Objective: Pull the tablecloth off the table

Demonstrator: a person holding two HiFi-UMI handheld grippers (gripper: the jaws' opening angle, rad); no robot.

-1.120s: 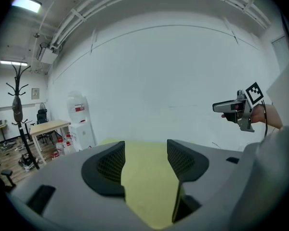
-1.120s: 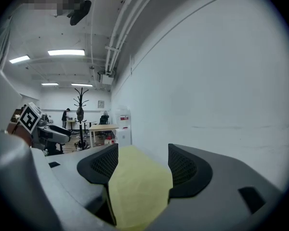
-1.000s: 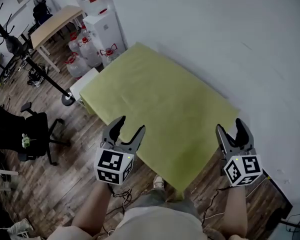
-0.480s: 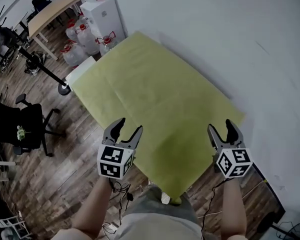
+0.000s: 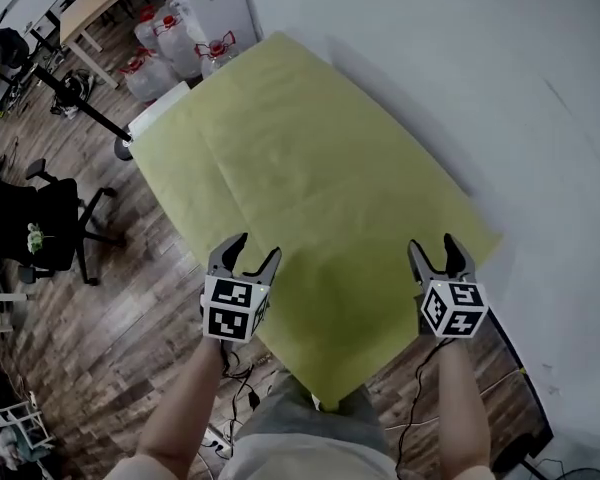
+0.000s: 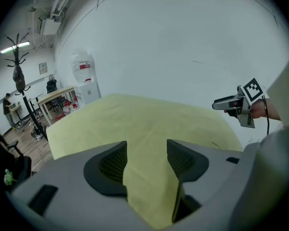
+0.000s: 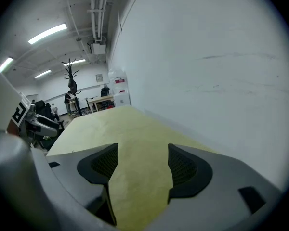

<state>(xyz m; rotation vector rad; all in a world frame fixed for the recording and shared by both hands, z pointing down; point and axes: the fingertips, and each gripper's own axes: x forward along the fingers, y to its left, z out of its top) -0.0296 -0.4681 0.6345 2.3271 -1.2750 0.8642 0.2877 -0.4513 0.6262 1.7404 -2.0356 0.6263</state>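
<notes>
Left gripper (image 5: 245,258) and right gripper (image 5: 435,255) hover over the tablecloth (image 5: 310,198) — both jaws wide apart, empty.
The cloth seems thin, soft, light; pinch its hanging edge each side of the desk's near corner.

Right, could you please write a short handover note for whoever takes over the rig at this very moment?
Left gripper: open, gripping nothing, at the near left edge of the tablecloth.
Right gripper: open, gripping nothing, at the cloth's near right edge, on the side by the wall.
Tablecloth: spread flat over the table, none of it pulled off.
Done: both grippers are lined up at the near end.
Left: close each gripper on the near edge, then pull the cloth off toward you.
</notes>
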